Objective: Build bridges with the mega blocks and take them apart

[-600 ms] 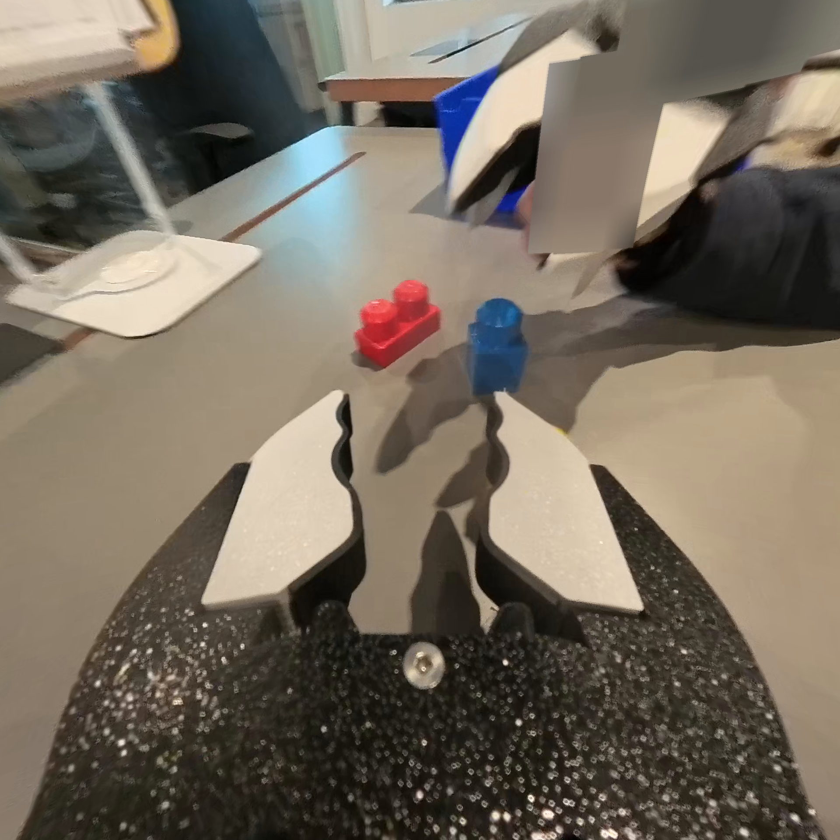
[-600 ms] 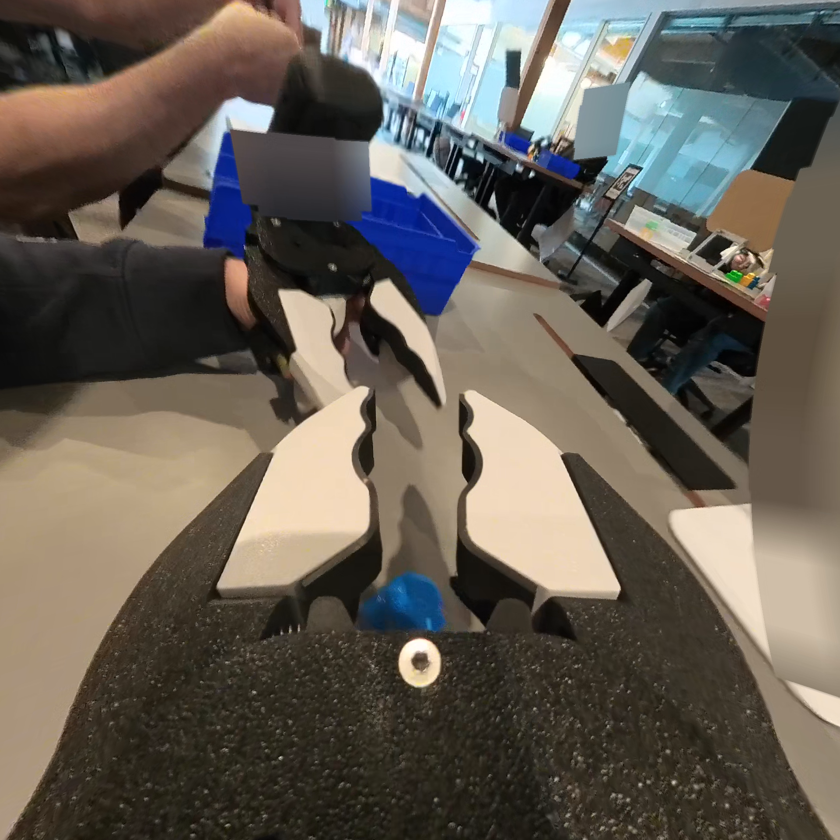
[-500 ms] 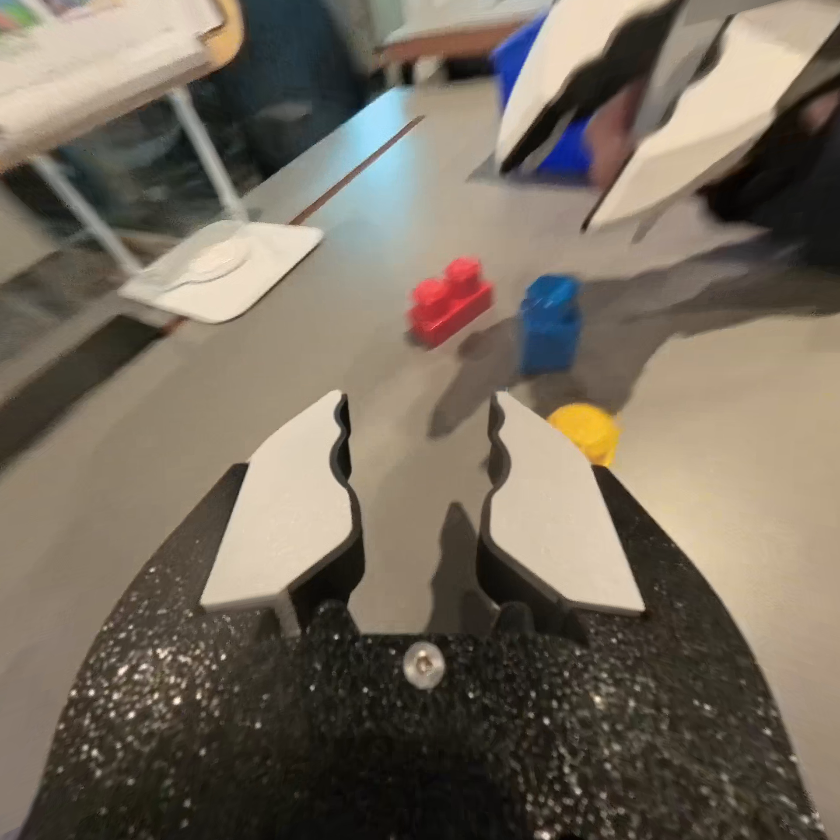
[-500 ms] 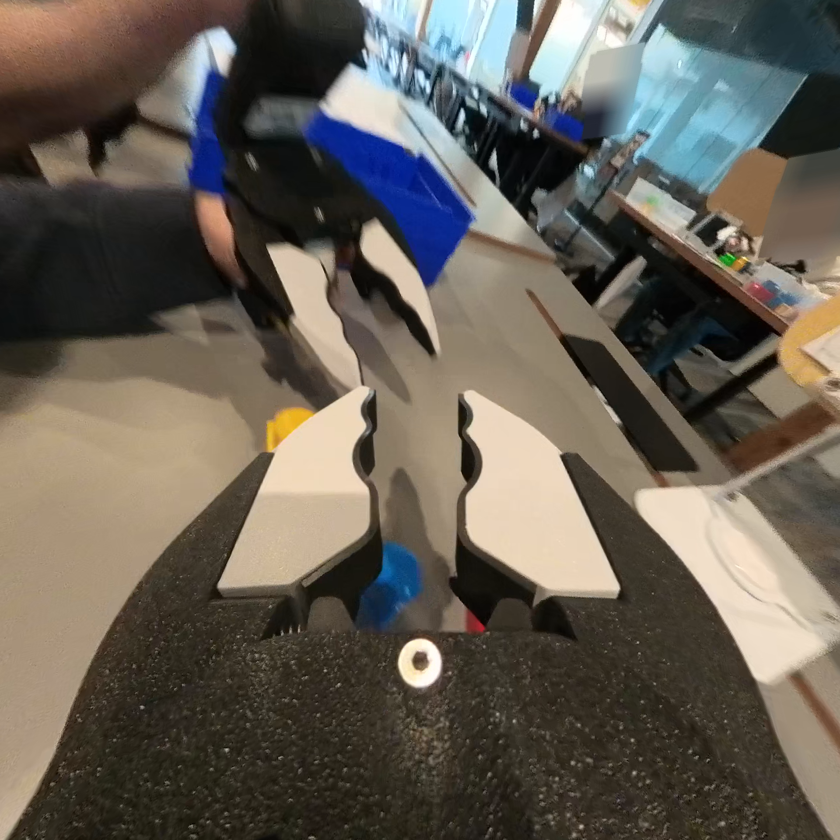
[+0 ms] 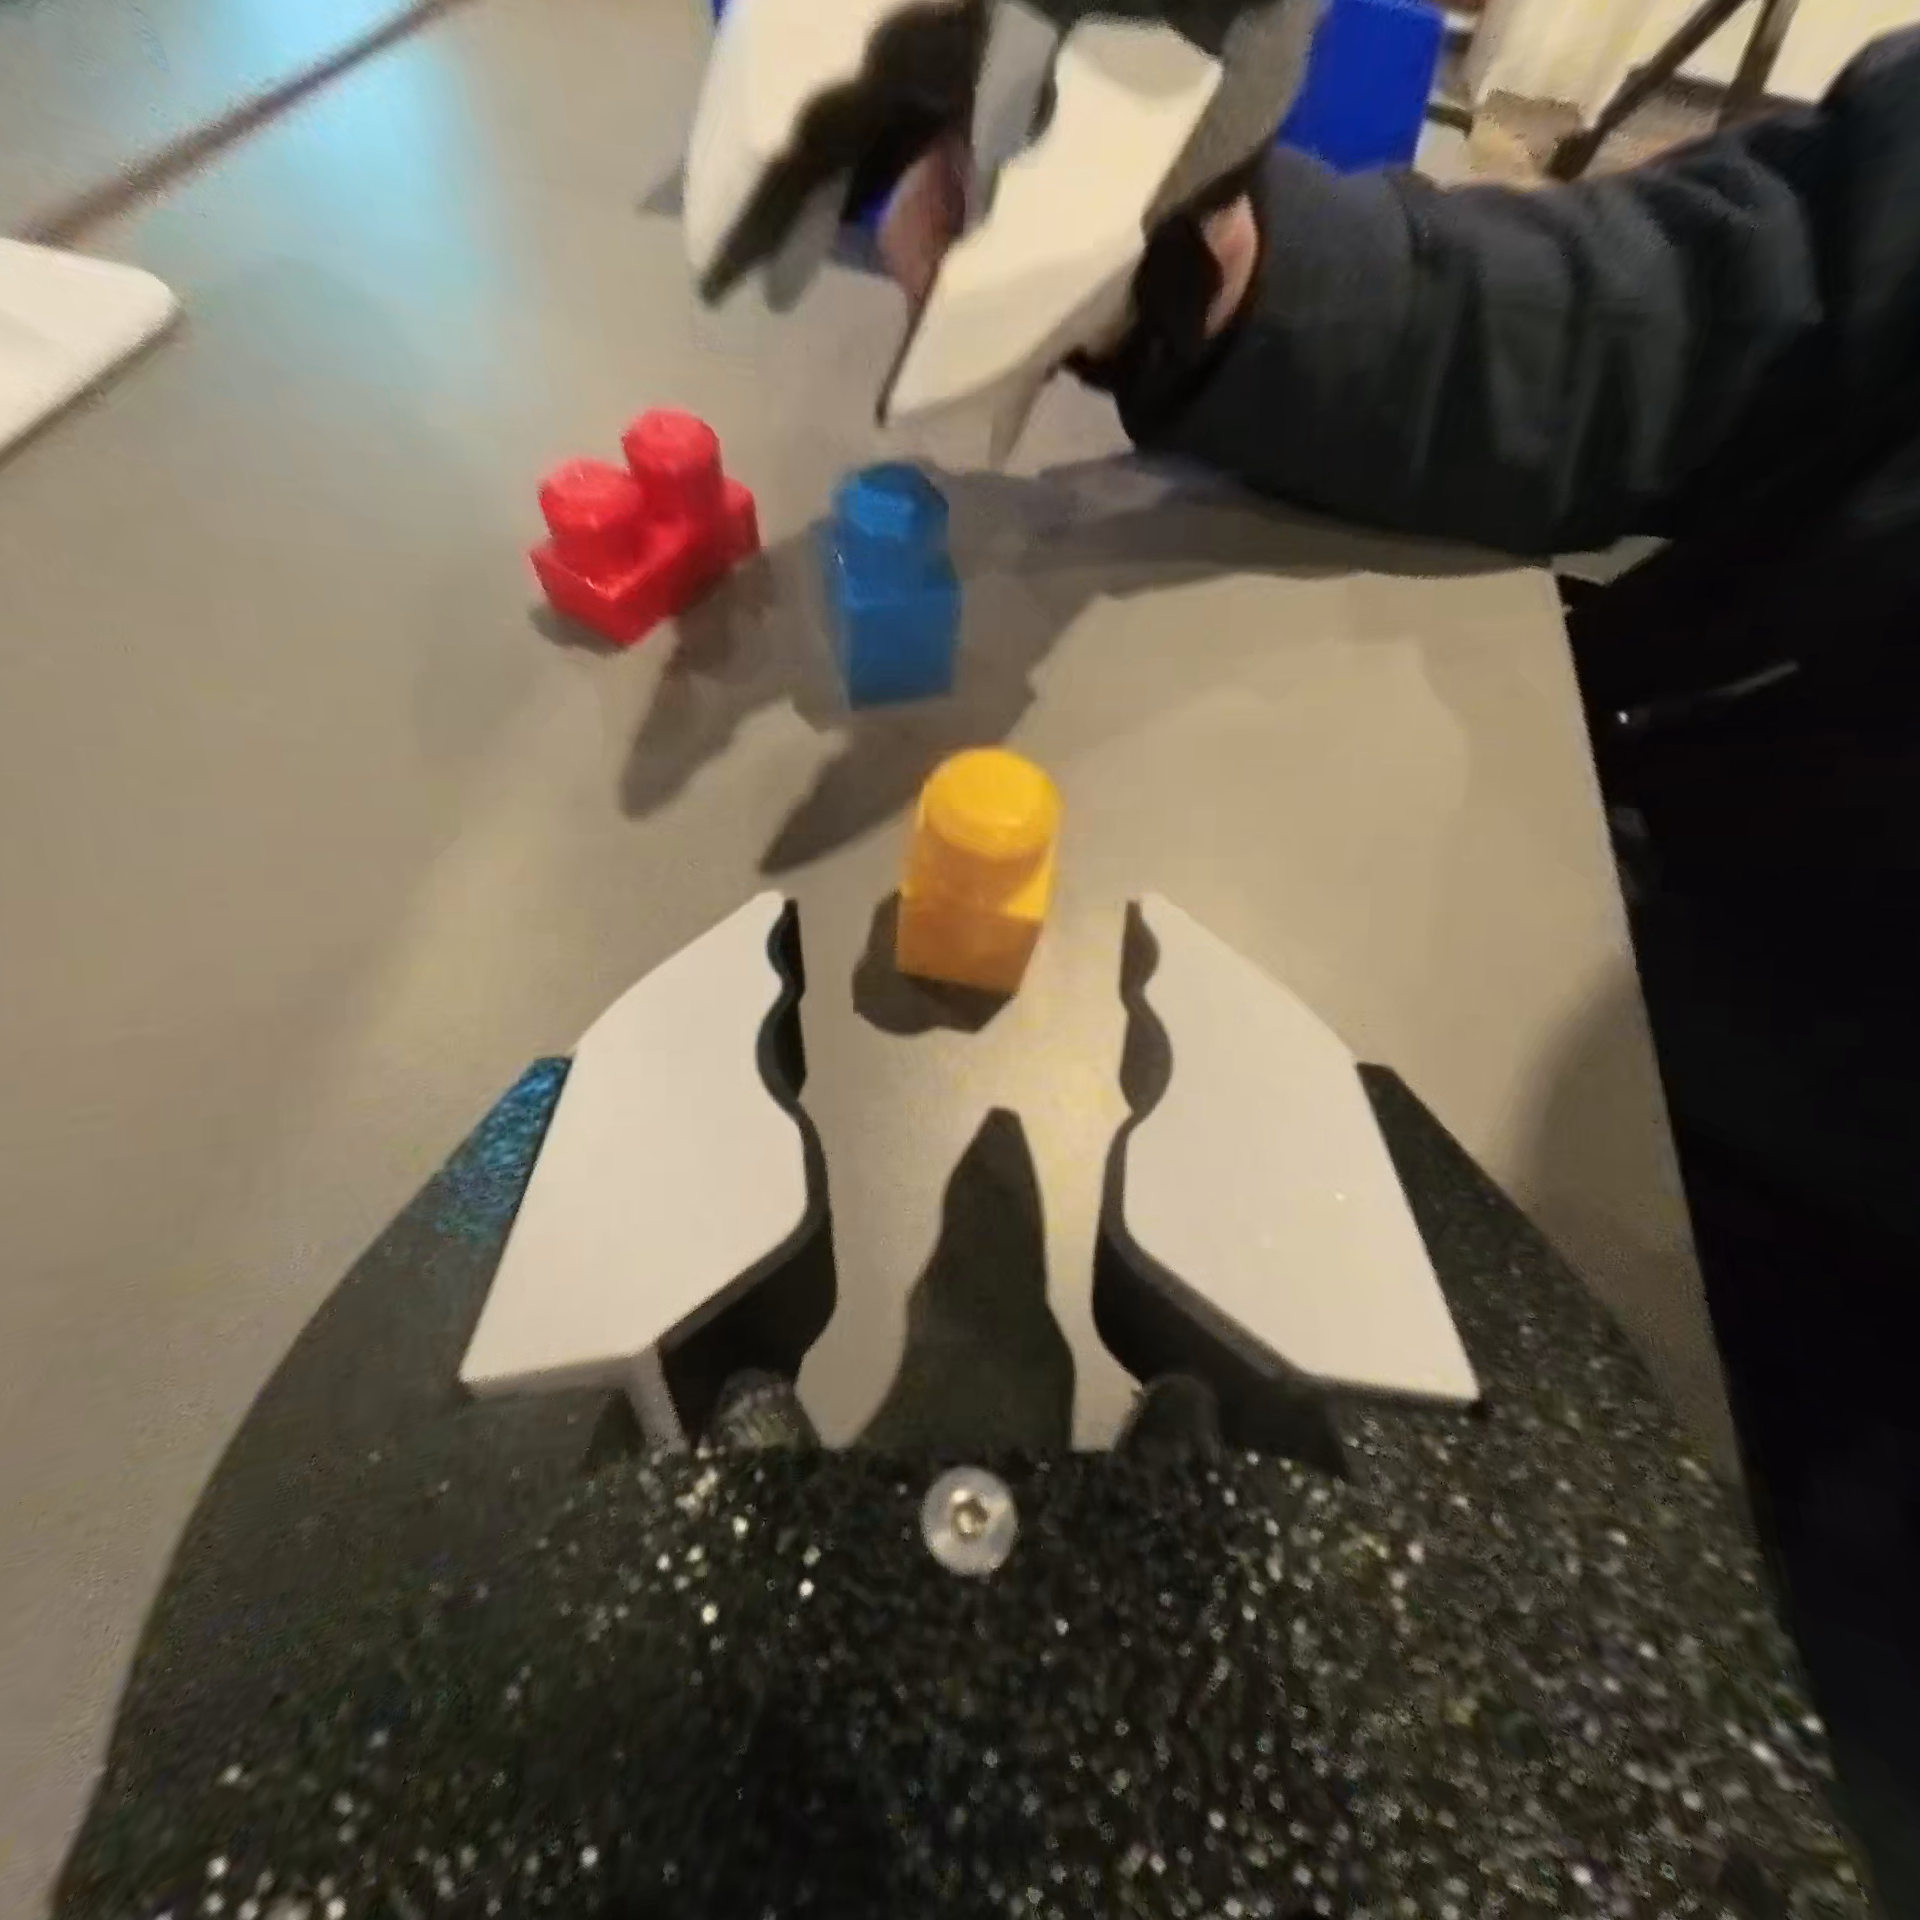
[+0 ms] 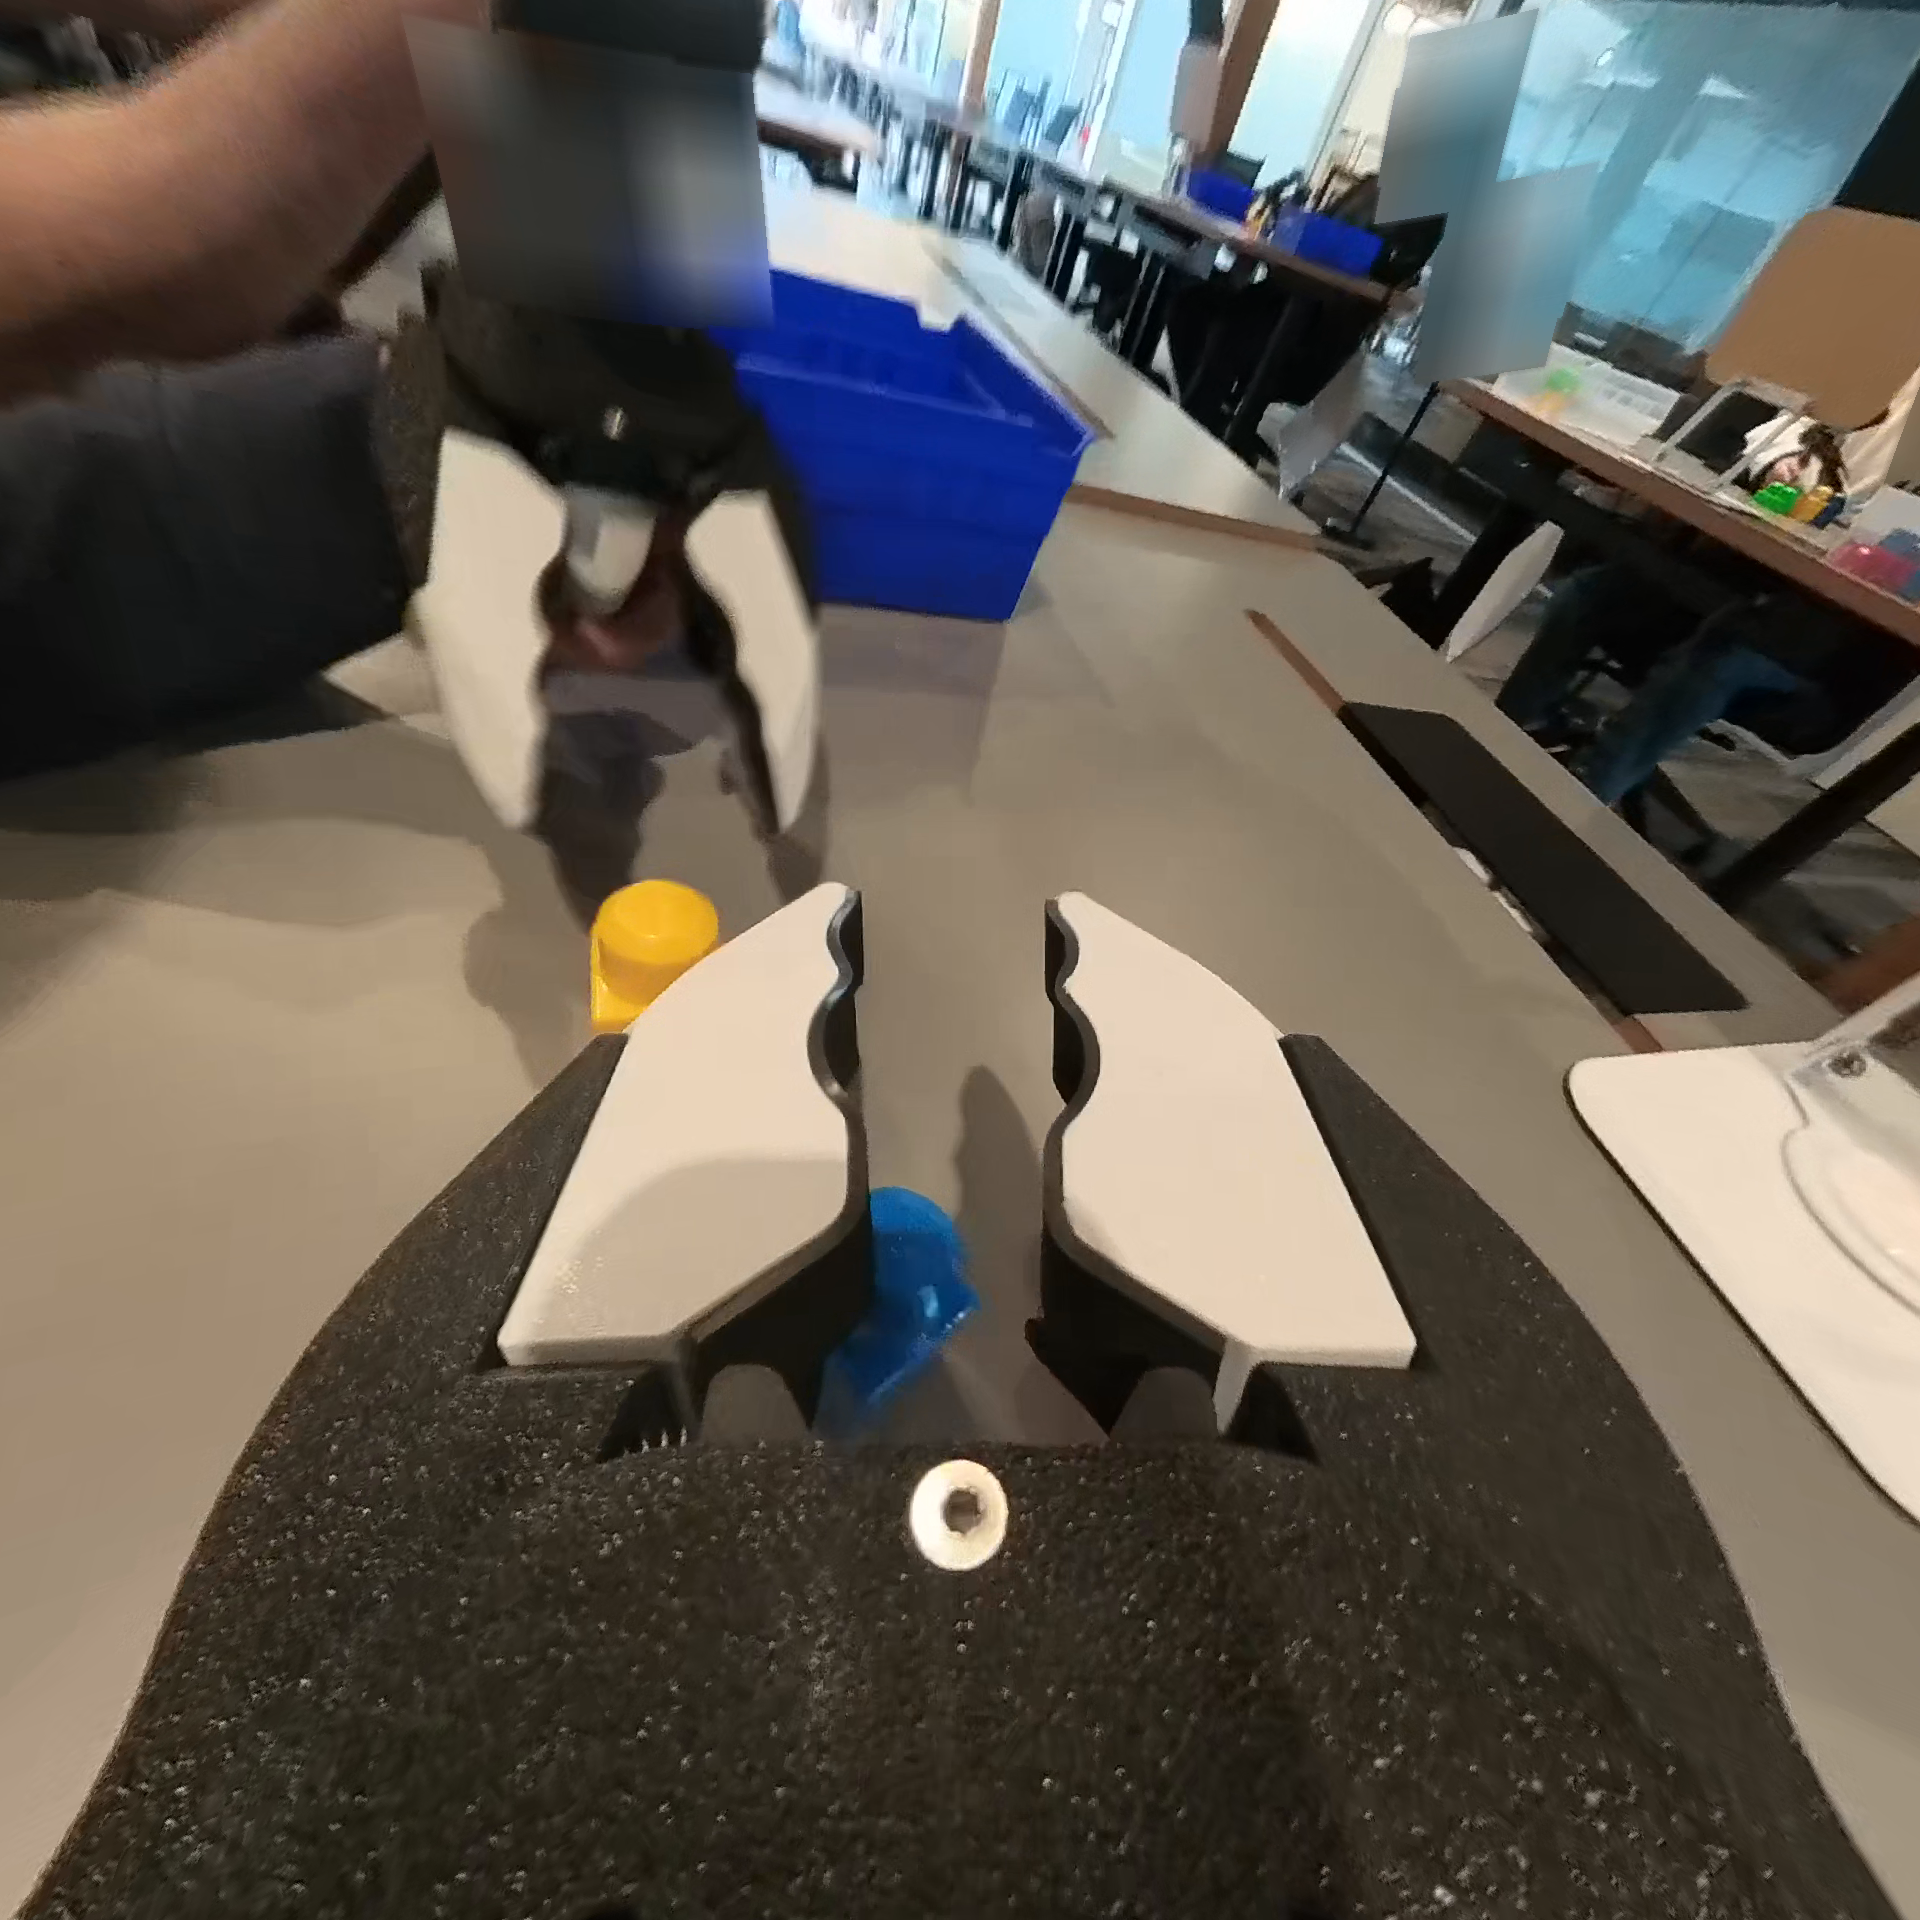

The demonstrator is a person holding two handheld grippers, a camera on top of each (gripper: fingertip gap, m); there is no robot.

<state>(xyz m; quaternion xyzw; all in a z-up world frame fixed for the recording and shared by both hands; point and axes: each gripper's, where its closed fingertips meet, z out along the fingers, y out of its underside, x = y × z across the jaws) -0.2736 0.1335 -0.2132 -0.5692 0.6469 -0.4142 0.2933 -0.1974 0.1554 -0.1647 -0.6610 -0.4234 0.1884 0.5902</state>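
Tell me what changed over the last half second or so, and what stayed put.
The left gripper swung toward the yellow block, which now stands just ahead of its fingertips, untouched; earlier only the red block and blue block lay ahead. Its jaws look wider apart. The right gripper hovers above the blue block. Nothing was grasped or released. All three blocks seem to keep their places on the table; both grippers remain empty.

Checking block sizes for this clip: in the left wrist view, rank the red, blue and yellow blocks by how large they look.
1. Red block: widest, with two studs.
2. Blue block and yellow block: both single-stud and look about alike. The yellow one stands nearer the camera, so I would not rank them against each other.
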